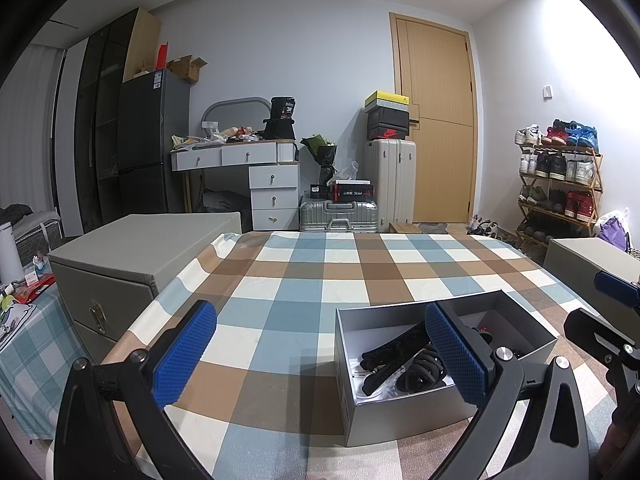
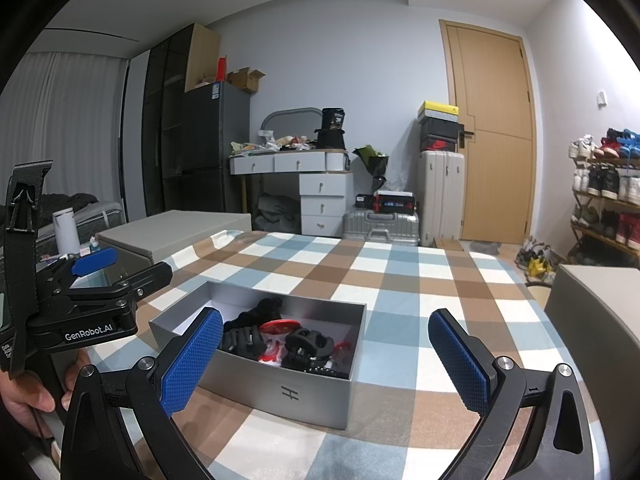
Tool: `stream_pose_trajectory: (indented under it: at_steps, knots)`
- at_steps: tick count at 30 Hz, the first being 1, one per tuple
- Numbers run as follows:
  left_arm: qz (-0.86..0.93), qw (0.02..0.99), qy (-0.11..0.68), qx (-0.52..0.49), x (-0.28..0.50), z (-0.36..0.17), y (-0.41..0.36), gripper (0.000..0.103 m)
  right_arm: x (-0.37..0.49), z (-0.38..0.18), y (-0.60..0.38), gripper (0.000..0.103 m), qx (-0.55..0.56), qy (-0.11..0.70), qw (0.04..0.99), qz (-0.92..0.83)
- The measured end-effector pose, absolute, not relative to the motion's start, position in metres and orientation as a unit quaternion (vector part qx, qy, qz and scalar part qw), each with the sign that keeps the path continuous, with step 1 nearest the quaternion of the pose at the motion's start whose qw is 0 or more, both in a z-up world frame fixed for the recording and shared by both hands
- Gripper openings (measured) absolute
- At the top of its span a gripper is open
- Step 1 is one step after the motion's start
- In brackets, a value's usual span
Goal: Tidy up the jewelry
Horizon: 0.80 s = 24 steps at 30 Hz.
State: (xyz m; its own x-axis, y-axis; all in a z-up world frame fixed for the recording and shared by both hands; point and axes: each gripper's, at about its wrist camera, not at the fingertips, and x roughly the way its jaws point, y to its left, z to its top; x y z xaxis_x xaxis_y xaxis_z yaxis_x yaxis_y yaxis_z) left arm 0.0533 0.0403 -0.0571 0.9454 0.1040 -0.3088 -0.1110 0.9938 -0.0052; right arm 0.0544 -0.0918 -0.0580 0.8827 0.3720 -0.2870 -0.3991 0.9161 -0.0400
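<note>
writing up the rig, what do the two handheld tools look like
Both match: matte black angular linkage arms with silver pivot bolts and blue diamond-textured finger pads. The left tool carries white "GenRobot.AI" lettering on its body; the right tool shows no lettering here.

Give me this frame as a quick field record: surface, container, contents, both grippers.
surface: checked tablecloth
container: grey open box, lid off, sitting on the cloth
contents: black hair clips, a red piece, more black items; no finer detail readable
left gripper: open, empty, beside the box
right gripper: open, empty, facing the box
flanking: grey storage boxes on both sides
</note>
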Motion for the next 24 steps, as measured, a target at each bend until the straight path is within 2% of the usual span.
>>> stream_pose_trajectory:
  at_steps: [24]
  knots:
    - [0.051,0.986,0.156,-0.011,0.0539,-0.0576,0.0356,0.102,0.0543,-0.0573,-0.0920,0.103,-0.049,0.138,0.969,0.199]
